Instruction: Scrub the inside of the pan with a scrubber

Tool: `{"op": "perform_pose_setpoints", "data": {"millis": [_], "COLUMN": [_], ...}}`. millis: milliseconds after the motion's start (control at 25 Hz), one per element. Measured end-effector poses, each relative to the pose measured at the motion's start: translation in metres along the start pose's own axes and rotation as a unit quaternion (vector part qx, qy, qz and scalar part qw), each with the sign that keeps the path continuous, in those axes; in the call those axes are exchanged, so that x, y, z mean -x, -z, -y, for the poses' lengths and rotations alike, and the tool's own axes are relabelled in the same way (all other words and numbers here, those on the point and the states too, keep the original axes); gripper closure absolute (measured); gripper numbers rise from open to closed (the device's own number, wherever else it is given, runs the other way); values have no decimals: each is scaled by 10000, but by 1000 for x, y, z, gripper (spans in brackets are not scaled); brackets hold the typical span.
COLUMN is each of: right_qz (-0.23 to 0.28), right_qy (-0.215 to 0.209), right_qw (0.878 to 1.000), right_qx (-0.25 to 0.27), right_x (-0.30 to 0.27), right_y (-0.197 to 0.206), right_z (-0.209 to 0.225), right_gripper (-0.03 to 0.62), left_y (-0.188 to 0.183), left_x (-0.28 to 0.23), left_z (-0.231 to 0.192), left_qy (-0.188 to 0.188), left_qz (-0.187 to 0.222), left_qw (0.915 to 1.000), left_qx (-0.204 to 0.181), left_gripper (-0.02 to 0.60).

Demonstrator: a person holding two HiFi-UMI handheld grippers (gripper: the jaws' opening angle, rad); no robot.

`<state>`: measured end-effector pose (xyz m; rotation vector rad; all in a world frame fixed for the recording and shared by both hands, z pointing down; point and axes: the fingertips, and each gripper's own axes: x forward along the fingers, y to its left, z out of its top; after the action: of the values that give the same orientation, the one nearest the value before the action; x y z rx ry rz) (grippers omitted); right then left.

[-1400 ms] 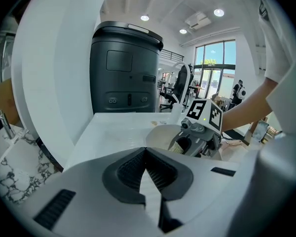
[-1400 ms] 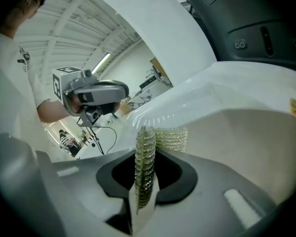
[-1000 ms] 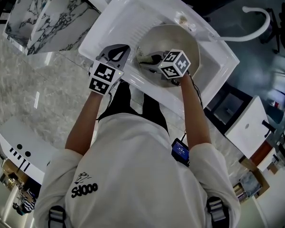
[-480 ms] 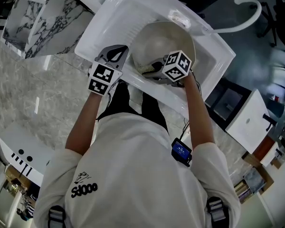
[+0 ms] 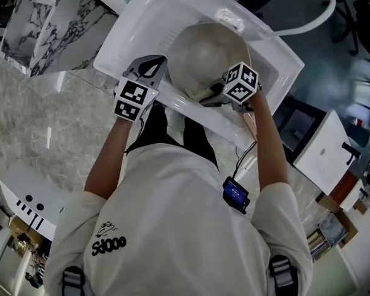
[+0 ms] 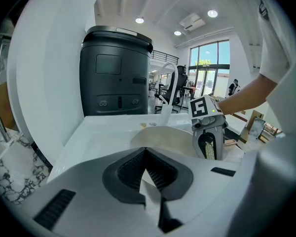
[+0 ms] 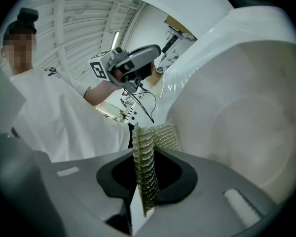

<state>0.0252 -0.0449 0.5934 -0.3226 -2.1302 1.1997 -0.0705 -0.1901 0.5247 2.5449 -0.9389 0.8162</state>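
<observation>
Since the pan [image 5: 203, 54] is sitting low in the sink [image 5: 139, 26] basin with its inside facing up, you're reaching it from the near side, both arms coming over the near rim.

Right gripper [image 7: 149, 154] is clamping the scrubber [image 7: 144, 177] edge-on. The jaws are pinching the mesh pad partway along, so a strip is sticking out past the tips to do the rubbing. That's working for you: mesh, not jaw plastic, is facing the coating. It's sitting at the pan's near-right rim, angled at the inner wall. No view is showing whether the mesh is actually touching the surface.

Left gripper [image 5: 149, 69] is sitting over the sink's near-left edge, near the pan's left rim. Its jaws are closed together and I'm seeing nothing between them. My read: you're parking it there as a brace or stop, not gripping the pan.

Risk I'm flagging: nothing is holding the pan down, so a firm stroke is likely going to slide or spin it.

The inside is looking pale and even with no residue showing, so I'm not judging how much scrubbing is left. I'm expecting the next stroke to need the scrubber tipped down onto the pan floor, then swept far-left.
</observation>
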Motion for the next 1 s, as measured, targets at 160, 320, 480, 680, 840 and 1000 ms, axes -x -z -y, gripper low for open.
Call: {"op": "perform_pose_setpoints", "data": {"millis": [160,320,480,680,840,1000], "right_qz": [-26,-156,-507,-1025,-1320,-1438], "right_qy": [-3,146,356,563,772,953], "right_qw": [10000,9998,9980,9930,9881,9850], "right_qx": [-66,-13,88,151,149,100], "right_x": [8,13,24,36,47,59], "right_y": [5,10,21,36,46,53], "right_z": [-5,-3,1,8,17,24], "right_gripper": [519,520,521,522,522,522], "left_y": [1,2,-2,2,2,0], "left_x": [-1,-4,-6,-8,-9,-9], "left_z": [3,6,10,9,9,9], "left_qy": [57,108,158,222,253,282], "left_qz": [-51,-76,-83,-126,-144,-150], "left_qw": [10000,9999,9998,9996,9995,9994], "left_qx": [-29,-65,-59,-102,-91,-108], "left_gripper": [576,576,577,577,575,576]}}
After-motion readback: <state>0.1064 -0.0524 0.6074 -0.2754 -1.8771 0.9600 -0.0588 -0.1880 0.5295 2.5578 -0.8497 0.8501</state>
